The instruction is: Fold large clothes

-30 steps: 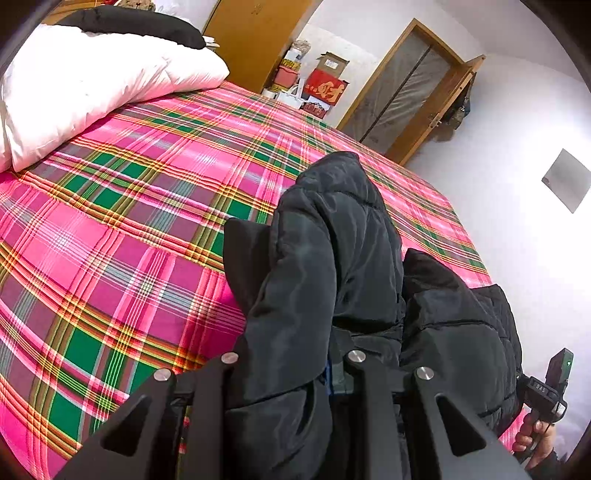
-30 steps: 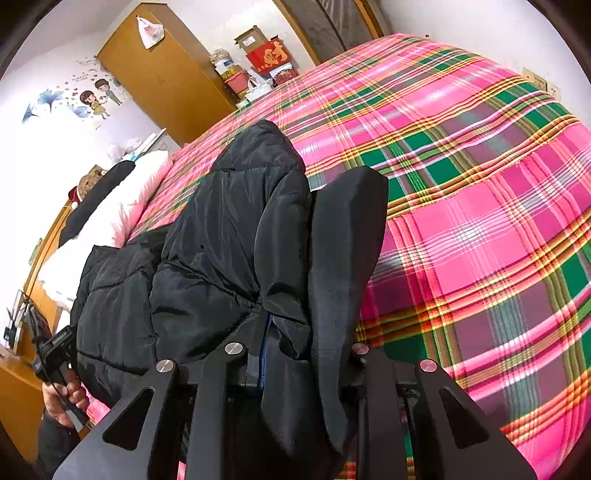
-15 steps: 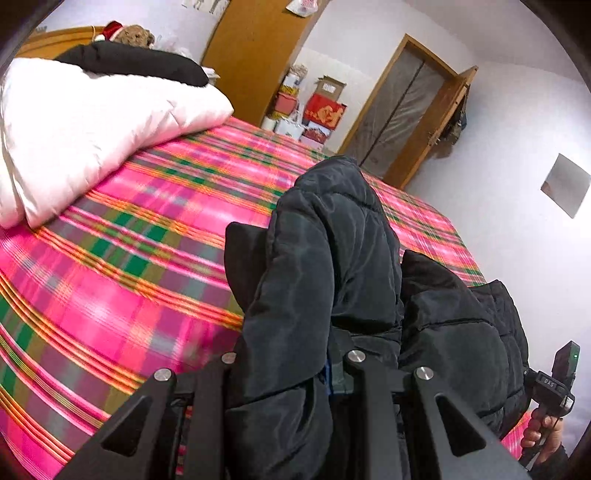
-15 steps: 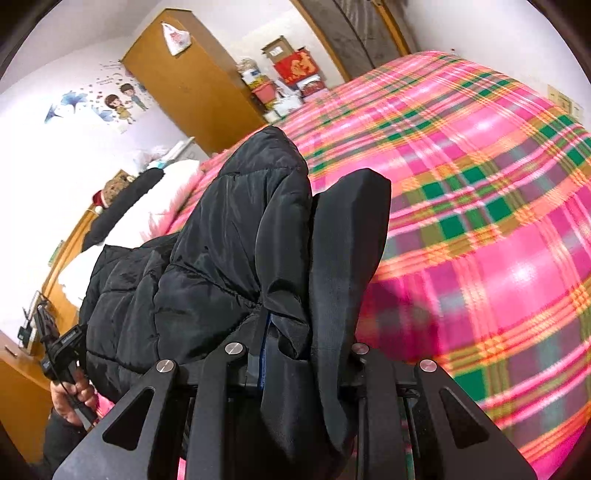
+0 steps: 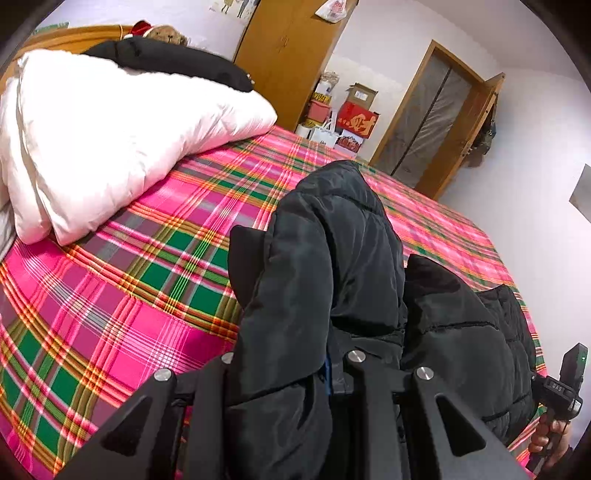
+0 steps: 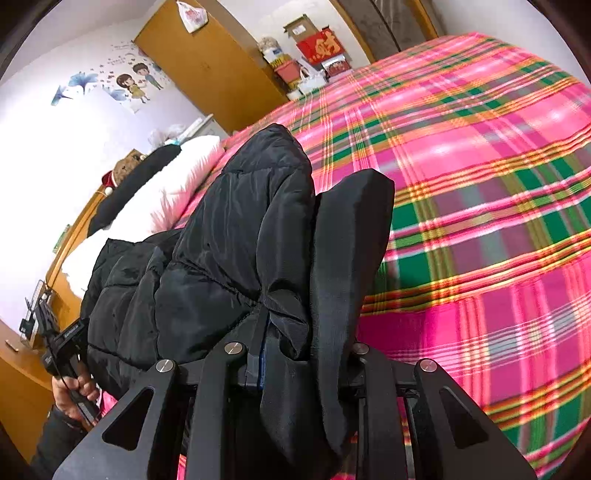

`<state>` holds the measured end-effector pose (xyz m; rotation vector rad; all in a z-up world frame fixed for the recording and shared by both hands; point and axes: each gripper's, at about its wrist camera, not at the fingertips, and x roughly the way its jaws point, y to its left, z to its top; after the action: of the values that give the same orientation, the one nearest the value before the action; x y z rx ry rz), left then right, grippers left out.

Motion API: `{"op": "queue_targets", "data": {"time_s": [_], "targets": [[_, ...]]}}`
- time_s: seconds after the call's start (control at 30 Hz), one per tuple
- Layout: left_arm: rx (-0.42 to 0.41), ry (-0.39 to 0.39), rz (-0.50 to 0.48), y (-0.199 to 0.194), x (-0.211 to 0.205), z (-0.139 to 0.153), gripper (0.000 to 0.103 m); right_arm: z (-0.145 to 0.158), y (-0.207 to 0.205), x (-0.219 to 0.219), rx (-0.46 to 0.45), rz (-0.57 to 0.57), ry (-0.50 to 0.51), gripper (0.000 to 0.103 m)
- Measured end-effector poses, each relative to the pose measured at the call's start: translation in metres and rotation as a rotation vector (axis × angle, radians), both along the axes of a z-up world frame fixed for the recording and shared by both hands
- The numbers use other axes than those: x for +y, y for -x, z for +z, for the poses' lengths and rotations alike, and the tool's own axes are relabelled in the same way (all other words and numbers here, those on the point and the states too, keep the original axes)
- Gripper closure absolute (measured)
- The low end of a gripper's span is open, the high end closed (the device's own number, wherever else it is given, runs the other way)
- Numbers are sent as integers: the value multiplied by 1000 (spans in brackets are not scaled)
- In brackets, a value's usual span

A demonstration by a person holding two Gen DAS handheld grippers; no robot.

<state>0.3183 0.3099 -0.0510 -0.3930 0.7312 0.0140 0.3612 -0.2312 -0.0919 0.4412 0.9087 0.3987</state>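
Observation:
A black puffer jacket (image 5: 332,258) hangs bunched over a bed with a pink and green plaid sheet (image 5: 110,314). My left gripper (image 5: 290,360) is shut on one thick fold of it, and the fabric spills over the fingers and hides their tips. My right gripper (image 6: 295,350) is shut on another fold of the jacket (image 6: 240,240), with a smooth black flap (image 6: 351,240) draped over its right finger. Each gripper shows in the other's view, held in a hand: the right gripper (image 5: 565,384) at that frame's lower right, the left gripper (image 6: 62,343) at the lower left.
A white duvet (image 5: 110,140) and a black pillow (image 5: 166,59) lie at the head of the bed by a wooden headboard (image 5: 74,33). Beyond the bed stand a wooden wardrobe (image 5: 288,55), stacked boxes (image 5: 354,118) and a door (image 5: 436,118).
Both grippers have carried the jacket across the bed toward its head. The white duvet now looms larger on the left, and the wardrobe and wall stickers have come further into the right view.

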Motion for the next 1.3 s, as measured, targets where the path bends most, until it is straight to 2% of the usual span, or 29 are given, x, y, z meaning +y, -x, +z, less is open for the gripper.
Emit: {"op": "queue_targets", "data": {"time_s": [0.1, 0.17, 0.27, 0.33, 0.4, 0.47, 0.63, 0.83, 0.93, 0.97, 1.03, 1.13, 1.2, 1.3], "targets": [[49, 3, 15, -11, 8, -35, 79, -25, -6, 0, 49, -13, 8, 79], [99, 33, 38, -13, 17, -62, 77, -46, -9, -4, 106, -29, 12, 75], [130, 92, 65, -12, 27, -91, 69, -63, -9, -7, 135, -36, 3, 60], [124, 97, 78, -10, 28, -96, 63, -64, -8, -9, 135, -45, 11, 51], [135, 85, 93, -11, 27, -94, 56, -61, -8, -11, 142, -63, 27, 42], [149, 81, 102, -11, 28, -91, 51, -56, -7, -14, 145, -71, 32, 40], [157, 85, 114, -2, 37, -70, 50, -22, 10, -17, 94, -82, 107, 40], [104, 99, 111, 17, 40, -43, 51, 26, 37, -17, -47, -118, 215, 40], [84, 77, 133, 25, 39, -35, 48, 36, 45, -8, -87, -95, 230, 40], [76, 56, 155, 26, 40, -33, 44, 37, 46, -4, -95, -79, 236, 40], [74, 23, 193, 26, 44, -34, 44, 30, 48, 7, -96, -42, 257, 40], [98, 22, 213, 21, 50, -38, 44, 11, 40, 18, -54, -11, 268, 40], [76, 28, 193, 24, 44, -33, 44, -2, 39, 22, -29, -1, 268, 40], [1, 2, 138, 39, 23, -22, 44, -16, 37, 27, -14, 3, 295, 40]]}}
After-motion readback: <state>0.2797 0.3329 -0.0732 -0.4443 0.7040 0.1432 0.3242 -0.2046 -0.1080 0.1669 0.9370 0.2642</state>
